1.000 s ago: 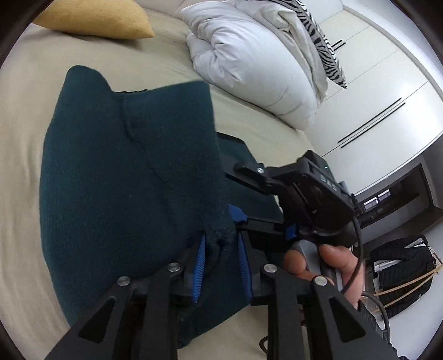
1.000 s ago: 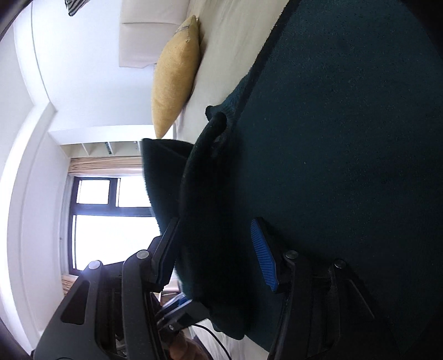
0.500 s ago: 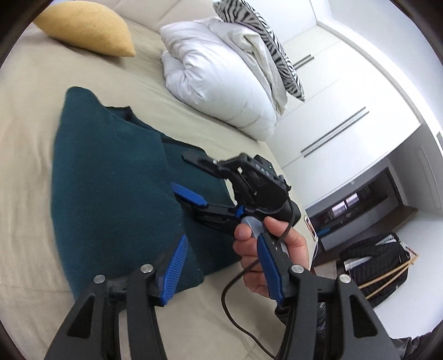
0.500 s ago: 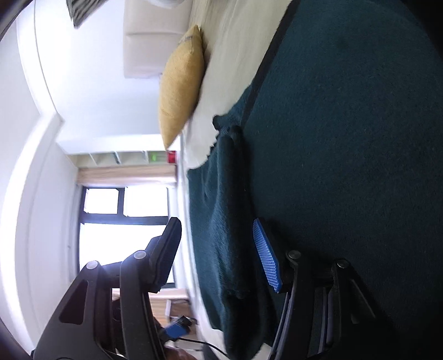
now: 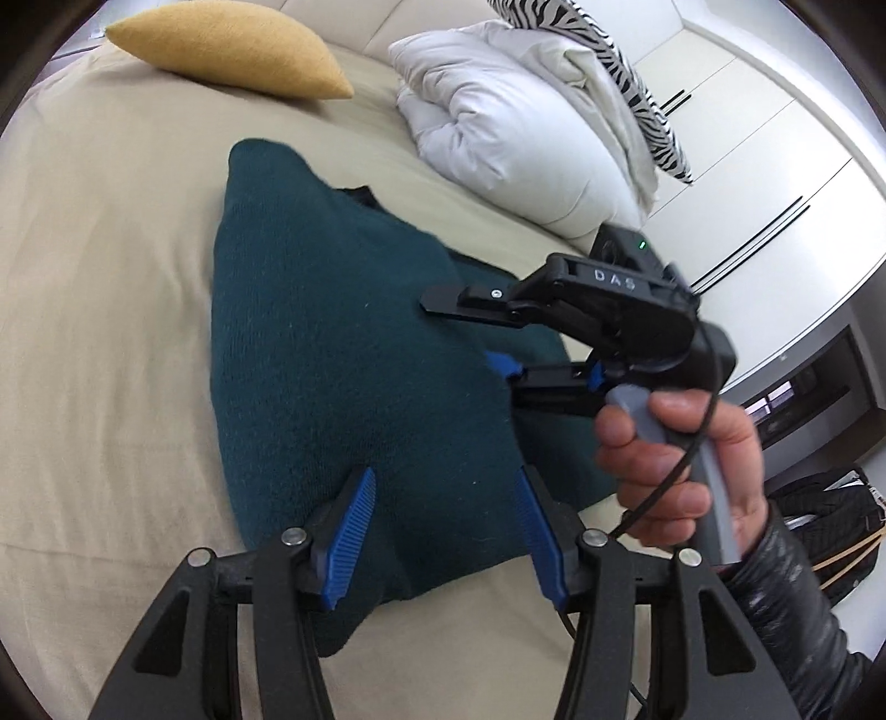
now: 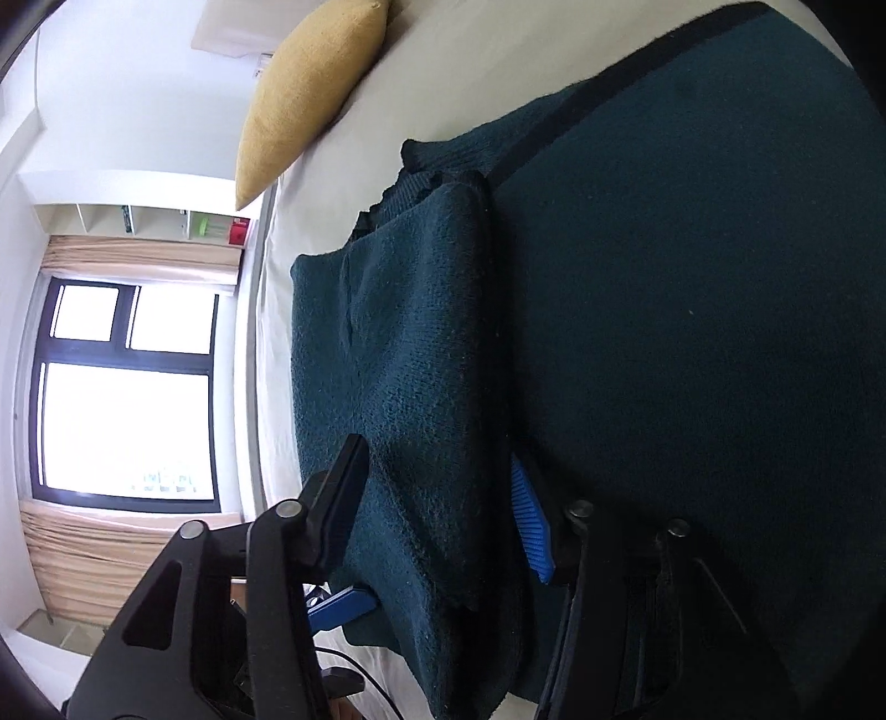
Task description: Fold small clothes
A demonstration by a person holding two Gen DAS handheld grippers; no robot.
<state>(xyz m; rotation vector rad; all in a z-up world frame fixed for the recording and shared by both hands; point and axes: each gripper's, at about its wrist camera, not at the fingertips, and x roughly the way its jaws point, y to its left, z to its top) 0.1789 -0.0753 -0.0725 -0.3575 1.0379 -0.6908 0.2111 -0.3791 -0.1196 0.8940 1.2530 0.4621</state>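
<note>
A dark teal knitted sweater lies folded over itself on the beige bed; it also fills the right wrist view, with a folded layer on top. My left gripper is open and empty, its blue pads either side of the sweater's near edge. My right gripper shows in the left wrist view, held in a hand, open, with its jaws above and below the folded layer's right edge. In its own view the right gripper is open with that layer between its jaws.
A yellow pillow lies at the far end of the bed. A white duvet with a zebra-print cushion is piled at the back right. White wardrobes stand beyond. A window is at the left in the right wrist view.
My left gripper let go of the sweater's edge, opened and drew back. The lifted fold came down flat onto the sweater. My right gripper stayed open around the folded layer.
</note>
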